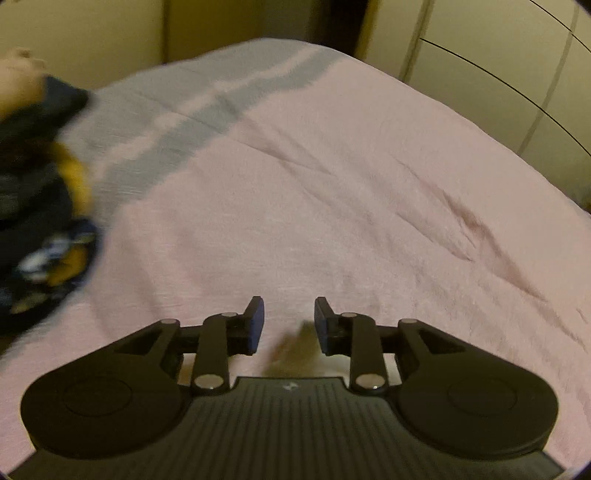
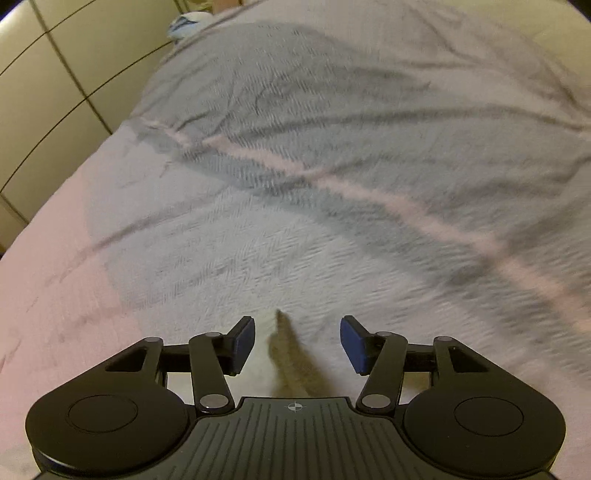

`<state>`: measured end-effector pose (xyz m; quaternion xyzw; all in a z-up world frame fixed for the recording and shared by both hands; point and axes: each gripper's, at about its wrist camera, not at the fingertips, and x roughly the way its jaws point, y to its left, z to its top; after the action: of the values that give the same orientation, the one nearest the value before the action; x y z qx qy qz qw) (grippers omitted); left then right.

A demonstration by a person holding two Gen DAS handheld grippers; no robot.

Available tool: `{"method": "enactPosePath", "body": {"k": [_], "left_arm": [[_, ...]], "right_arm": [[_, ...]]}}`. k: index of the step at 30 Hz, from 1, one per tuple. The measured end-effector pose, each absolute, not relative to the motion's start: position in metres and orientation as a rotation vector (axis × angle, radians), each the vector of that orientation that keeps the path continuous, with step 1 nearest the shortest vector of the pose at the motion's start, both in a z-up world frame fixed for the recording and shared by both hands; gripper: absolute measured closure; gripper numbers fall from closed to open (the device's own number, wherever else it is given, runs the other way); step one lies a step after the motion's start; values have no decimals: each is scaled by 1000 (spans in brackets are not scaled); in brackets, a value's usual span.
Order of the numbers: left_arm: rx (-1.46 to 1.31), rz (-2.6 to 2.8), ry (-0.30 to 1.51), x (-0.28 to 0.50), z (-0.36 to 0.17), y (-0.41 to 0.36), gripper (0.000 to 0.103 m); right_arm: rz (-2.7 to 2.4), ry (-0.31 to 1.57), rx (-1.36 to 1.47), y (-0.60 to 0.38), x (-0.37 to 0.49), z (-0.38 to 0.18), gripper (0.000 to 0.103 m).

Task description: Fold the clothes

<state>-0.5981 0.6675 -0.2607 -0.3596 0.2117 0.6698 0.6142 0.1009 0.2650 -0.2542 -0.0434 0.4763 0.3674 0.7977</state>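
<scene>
While both tongs, left [image 1: 289, 325] and right [image 2: 297, 343], gape empty over the bed [image 1: 332, 206], nothing visibly folded; dark clothes [image 1: 40, 221] heaped aside, all folding seemingly left

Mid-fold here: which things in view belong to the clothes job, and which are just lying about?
Job:
- dark blue and yellow clothes pile
- pale cloth between the right claw tips, not pinched
- left claw, open

Lying about:
- pink and grey bedspread
- white and blue bundle at the bed's far edge
- cupboard doors
</scene>
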Motion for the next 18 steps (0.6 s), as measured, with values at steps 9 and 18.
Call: {"method": "enactPosePath", "body": {"k": [9, 18], "left_arm": [[-908, 1539, 489, -638, -214, 450, 77], [-1216, 1747, 442, -697, -216, 236, 77]], "right_arm": [[915, 1163, -186, 157, 60, -235, 48], [1127, 1294, -373, 113, -10, -244, 48]]}}
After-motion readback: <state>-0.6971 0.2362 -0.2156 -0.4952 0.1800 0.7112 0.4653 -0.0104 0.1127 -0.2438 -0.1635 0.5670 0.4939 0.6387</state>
